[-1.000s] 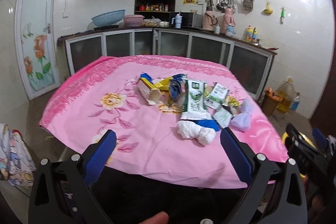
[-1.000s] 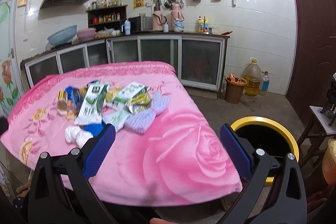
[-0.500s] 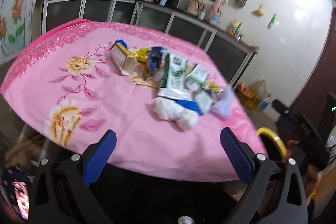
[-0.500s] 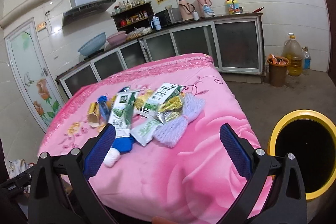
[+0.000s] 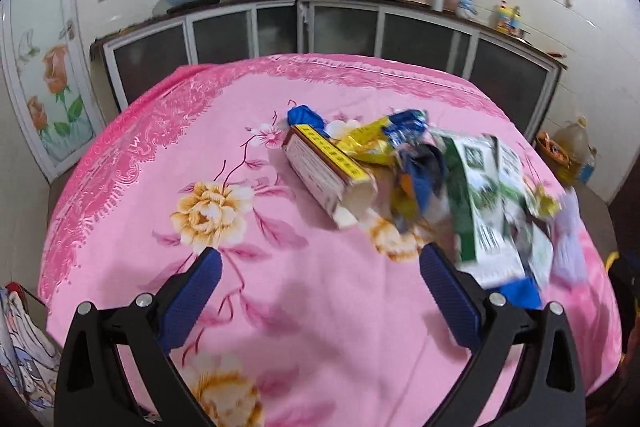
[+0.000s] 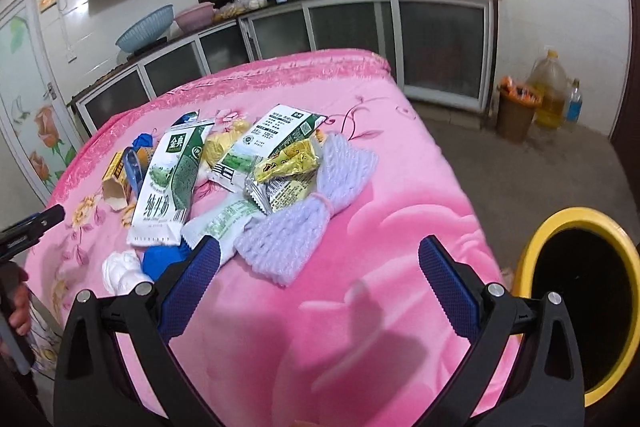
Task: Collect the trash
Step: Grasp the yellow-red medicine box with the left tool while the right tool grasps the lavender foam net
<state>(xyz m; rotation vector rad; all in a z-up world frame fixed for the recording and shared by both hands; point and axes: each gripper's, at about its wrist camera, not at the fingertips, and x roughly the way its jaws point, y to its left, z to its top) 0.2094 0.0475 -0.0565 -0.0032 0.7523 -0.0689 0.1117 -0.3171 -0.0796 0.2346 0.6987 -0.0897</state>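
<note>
Both grippers hang with jaws spread wide and empty above the pink flowered tablecloth (image 5: 160,155). The left gripper (image 5: 320,291) sees the open carton (image 5: 328,171) at frame centre, the wrappers right of it blurred. Only the right gripper (image 6: 320,279) view shows the lilac foam net (image 6: 320,215) at centre and the yellow-rimmed bin (image 6: 560,223) at lower right.

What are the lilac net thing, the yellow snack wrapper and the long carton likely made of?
Lilac net: looks like soft foam mesh, matte, with an open knit-like lattice and cinched at the middle.
Yellow wrapper: probably plastic or foil film, glossy, crinkled, with glints.
Long carton: seems thin printed cardboard, with flat faces, sharp edges, and an open flap showing a pale inside.
</note>
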